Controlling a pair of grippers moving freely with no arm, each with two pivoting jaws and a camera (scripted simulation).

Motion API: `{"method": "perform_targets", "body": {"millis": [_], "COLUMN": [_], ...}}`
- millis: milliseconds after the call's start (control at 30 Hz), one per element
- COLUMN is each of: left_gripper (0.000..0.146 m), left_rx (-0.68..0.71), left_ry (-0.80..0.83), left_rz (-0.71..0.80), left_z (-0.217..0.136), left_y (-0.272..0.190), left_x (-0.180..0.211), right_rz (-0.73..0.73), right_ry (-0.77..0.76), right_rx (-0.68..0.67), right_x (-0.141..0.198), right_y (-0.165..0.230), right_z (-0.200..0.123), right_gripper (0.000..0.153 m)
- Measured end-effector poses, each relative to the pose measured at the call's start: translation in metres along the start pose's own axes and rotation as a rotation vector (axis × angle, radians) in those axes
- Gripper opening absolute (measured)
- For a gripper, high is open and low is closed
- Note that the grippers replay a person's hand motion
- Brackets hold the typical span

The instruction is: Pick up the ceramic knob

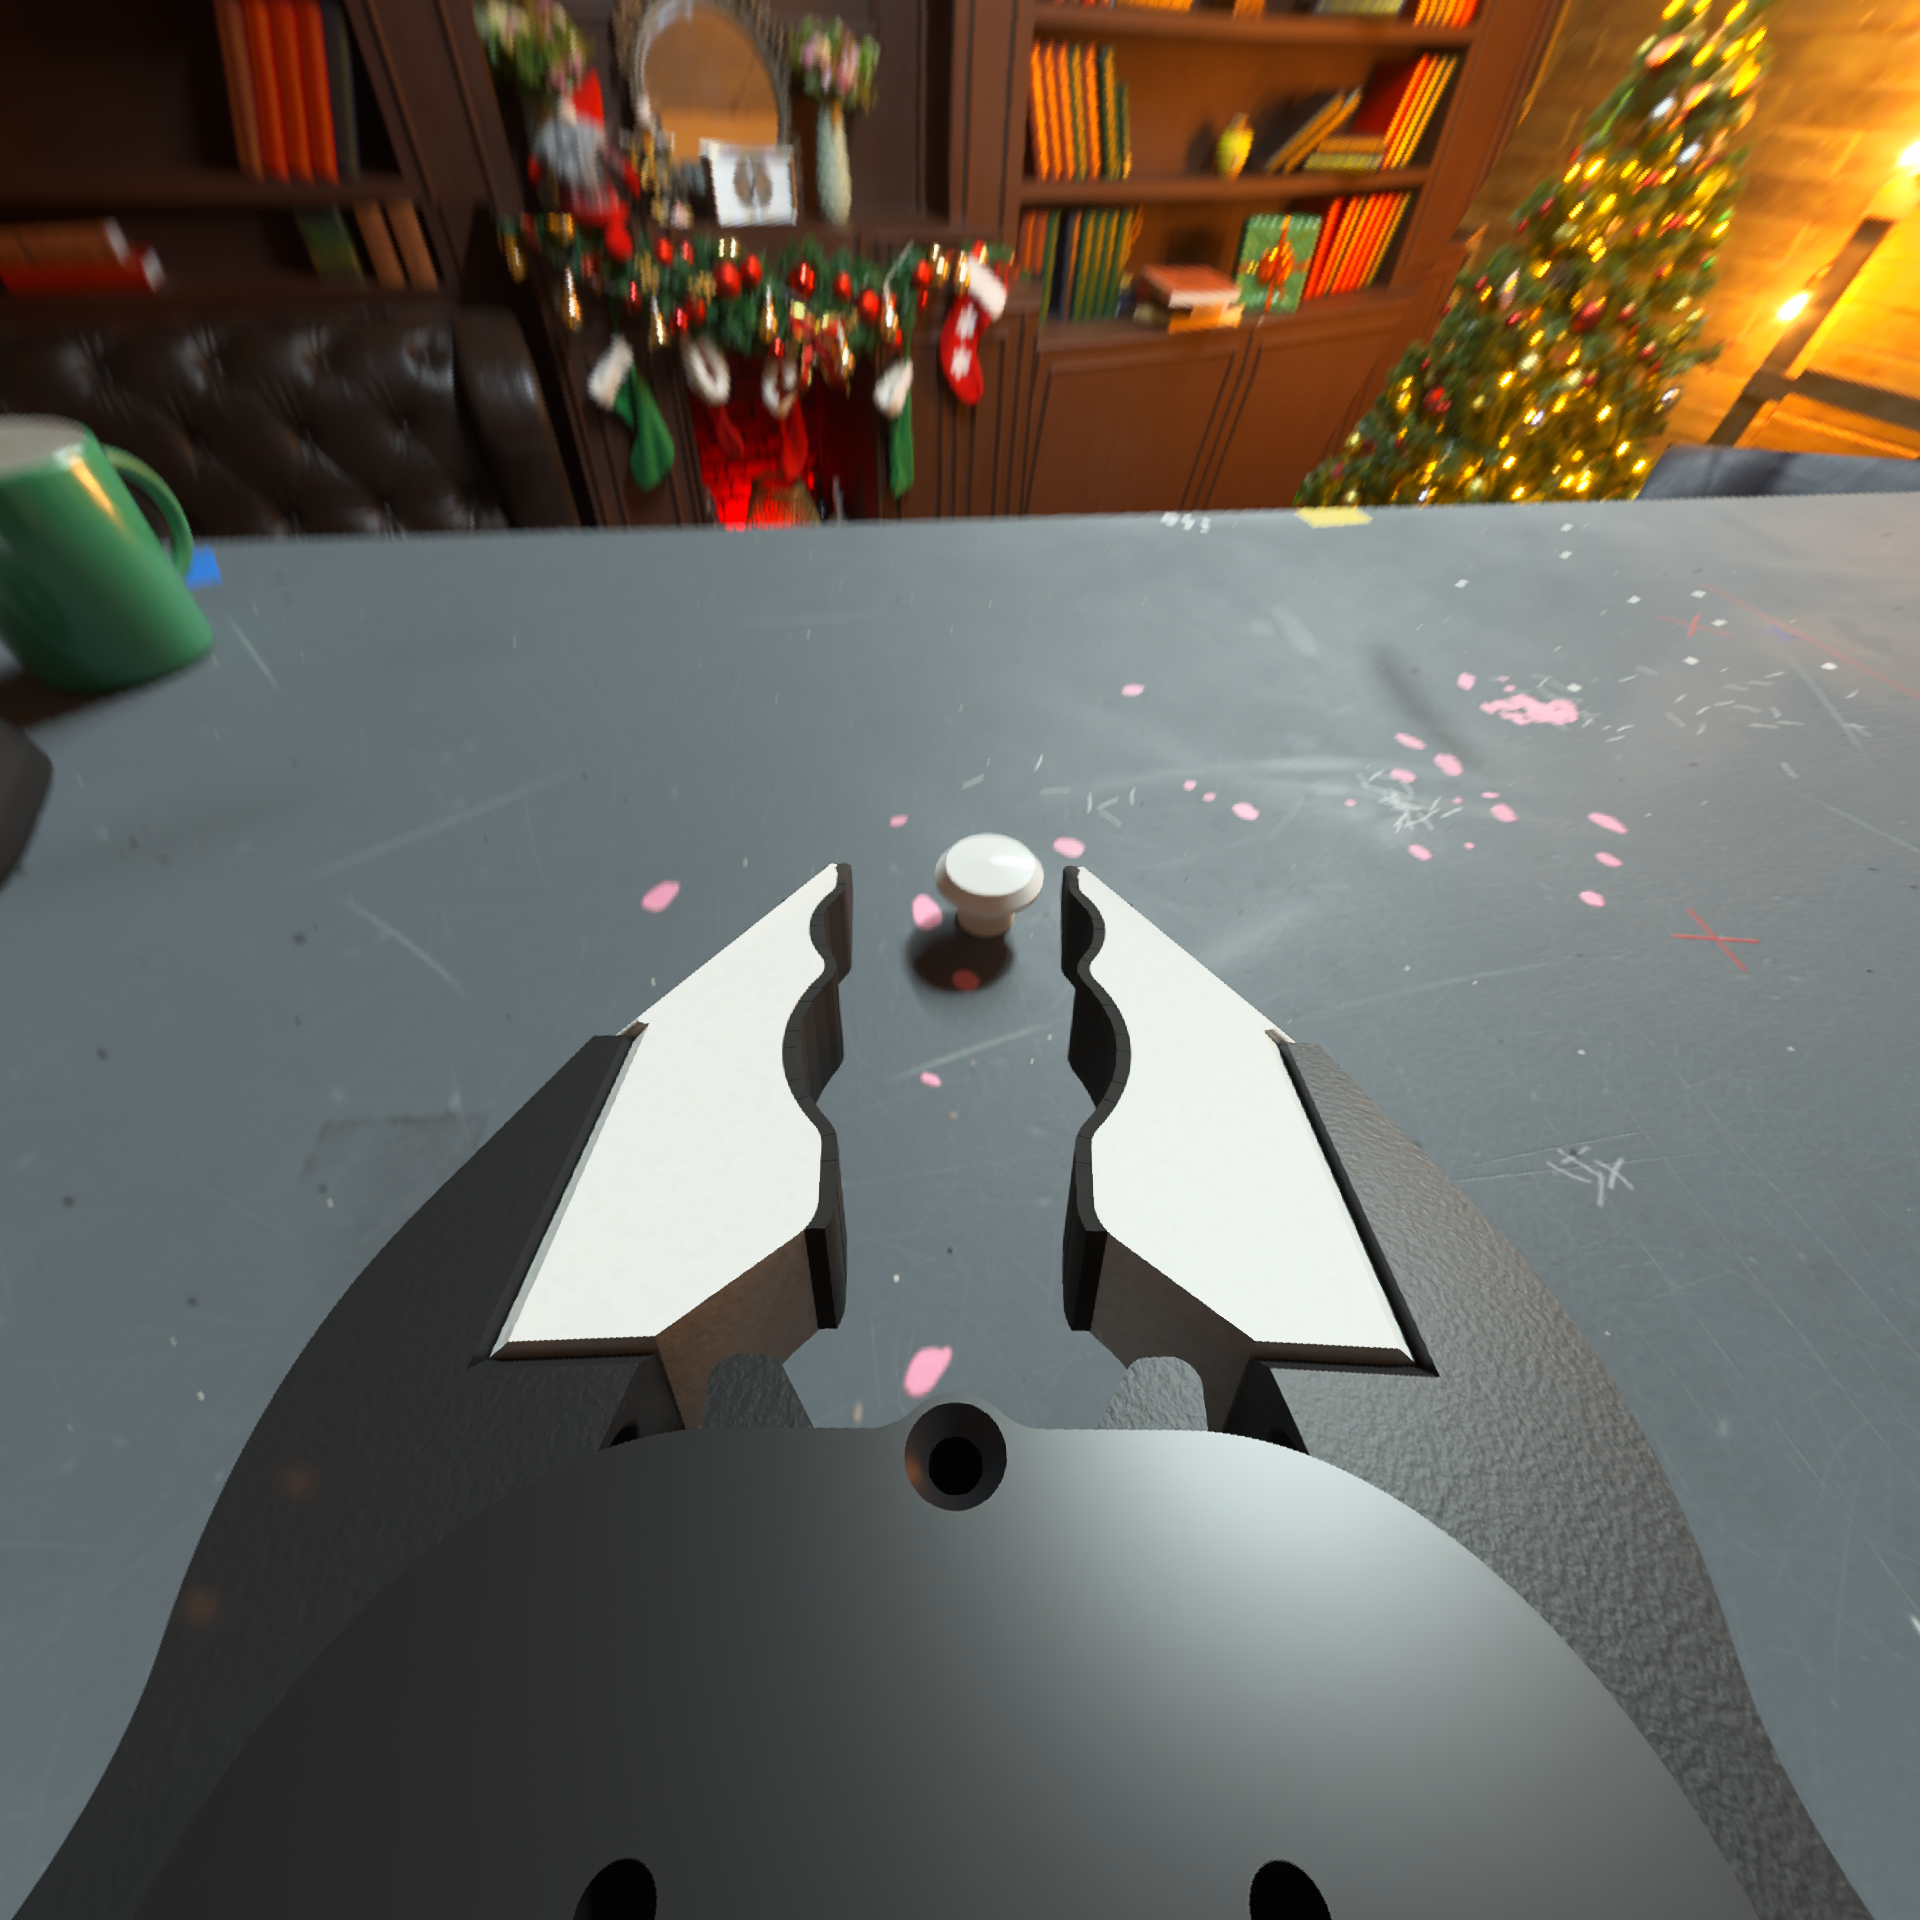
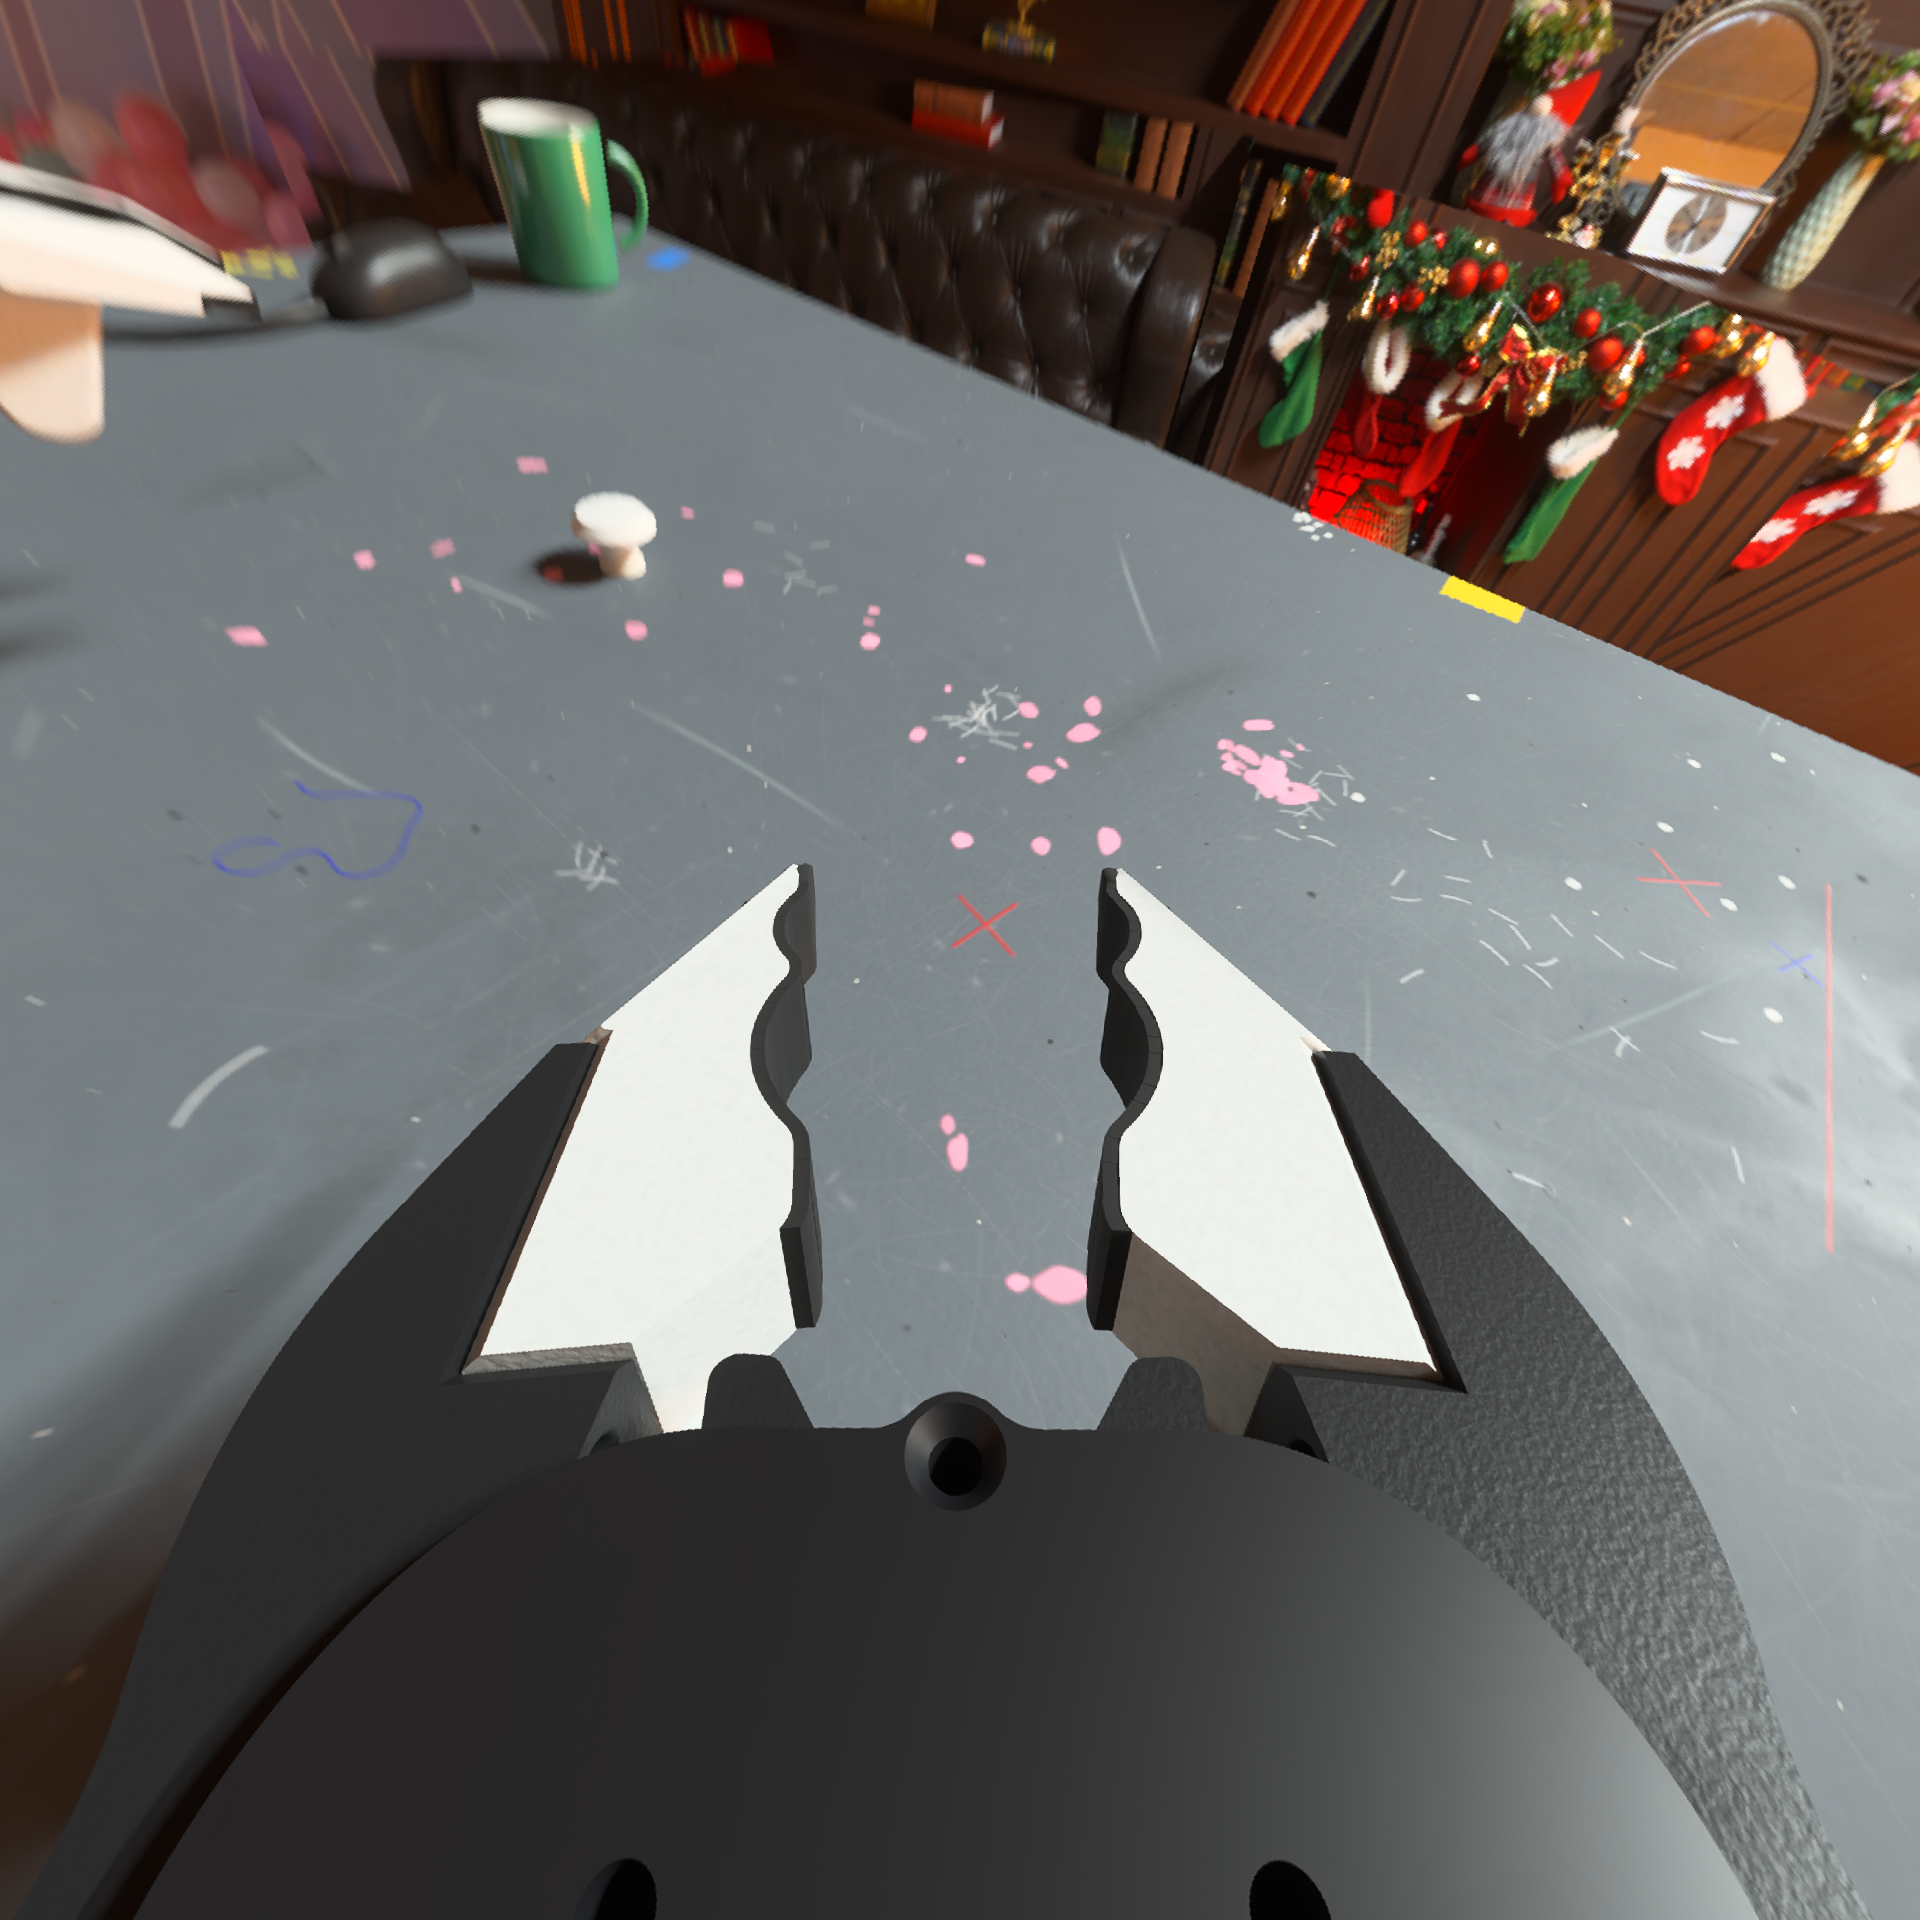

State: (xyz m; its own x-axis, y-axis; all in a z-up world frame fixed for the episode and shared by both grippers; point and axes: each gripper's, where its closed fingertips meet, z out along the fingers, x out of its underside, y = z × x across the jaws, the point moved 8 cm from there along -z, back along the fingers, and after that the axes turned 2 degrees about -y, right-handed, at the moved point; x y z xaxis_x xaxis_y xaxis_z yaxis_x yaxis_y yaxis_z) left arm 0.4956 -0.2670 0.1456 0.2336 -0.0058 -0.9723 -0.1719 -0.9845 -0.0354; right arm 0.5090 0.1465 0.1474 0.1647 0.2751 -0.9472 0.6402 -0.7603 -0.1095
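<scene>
Fingers of our left gripper stand parted and empty, the ceramic knob upright on the desk just beyond their tips at frame centre, while our right gripper, likewise parted, sees it far upper left.

Warm bright light; background blurred; wide-angle edge distortion.
</scene>
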Motion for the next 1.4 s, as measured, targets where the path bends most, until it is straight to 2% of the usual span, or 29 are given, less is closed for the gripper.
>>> {"method": "perform_targets", "body": {"millis": [133,233,433,567,700,833,1000,1233,1300,1400], "left_gripper": [0.047,0.052,0.060,0.060,0.061,0.060,0.059,0.061,0.046,0.044], "left_rx": [-0.019,-0.067,-0.107,-0.082,-0.044,-0.064,-0.007,-0.072,-0.057,-0.037], "left_ry": [0.107,0.143,0.125,0.141,0.244,0.431,0.630,0.757,0.748,0.736], "left_rz": [-0.065,-0.061,-0.017,0.011,0.033,0.051,-0.033,0.053,0.048,0.081], "left_z": [0.013,0.020,0.021,0.024,0.052,0.094,0.129,0.153,0.155,0.154], "left_y": [0.007,0.007,0.002,-0.004,-0.012,-0.009,-0.013,-0.016,-0.015,-0.012], "left_x": [0.012,0.017,0.010,-0.004,-0.013,-0.012,0.001,0.032,0.034,0.032], "right_rz": [-0.118,-0.178,-0.066,-0.063,-0.055,-0.055,-0.033,-0.039,-0.037,-0.033], "right_ry": [0.022,0.016,-0.031,-0.033,-0.034,-0.031,-0.034,-0.027,-0.025,-0.021], "right_rx": [0.061,0.125,0.083,0.094,0.088,0.095,0.086,0.091,0.093,0.094], "right_x": [0.017,0.025,0.026,0.028,0.028,0.029,0.029,0.030,0.031,0.032], "right_y": [0.018,0.016,0.011,0.010,0.011,0.011,0.009,0.009,0.009,0.008], "right_z": [0.029,0.035,0.033,0.031,0.031,0.031,0.030,0.031,0.031,0.031], "right_gripper": [0.054,0.051,0.051,0.052,0.052,0.052,0.052,0.052,0.052,0.052]}}
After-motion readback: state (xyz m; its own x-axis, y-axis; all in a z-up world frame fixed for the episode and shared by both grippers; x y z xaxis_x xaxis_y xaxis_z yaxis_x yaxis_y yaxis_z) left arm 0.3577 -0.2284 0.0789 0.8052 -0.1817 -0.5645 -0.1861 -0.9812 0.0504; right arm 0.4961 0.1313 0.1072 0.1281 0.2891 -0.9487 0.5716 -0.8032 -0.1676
